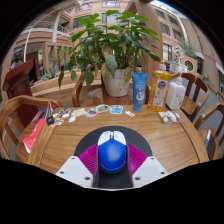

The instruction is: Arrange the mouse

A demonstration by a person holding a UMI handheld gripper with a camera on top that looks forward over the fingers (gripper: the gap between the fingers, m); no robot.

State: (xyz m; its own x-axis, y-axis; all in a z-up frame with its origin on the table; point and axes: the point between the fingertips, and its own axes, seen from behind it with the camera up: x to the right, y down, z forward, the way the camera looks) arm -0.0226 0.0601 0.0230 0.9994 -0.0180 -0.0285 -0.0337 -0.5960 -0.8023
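blue computer mouse (112, 154) on round black pad (112, 137), wooden table (160, 135) — lay between gripper (112, 165) fingers, pink pads touching its flanks, apparently pinching; judged light, rigid, slick-shelled — best held mid-sides.

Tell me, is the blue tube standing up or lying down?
Standing up. The blue tube stands upright on the table beside the plant pot, beyond the mouse.
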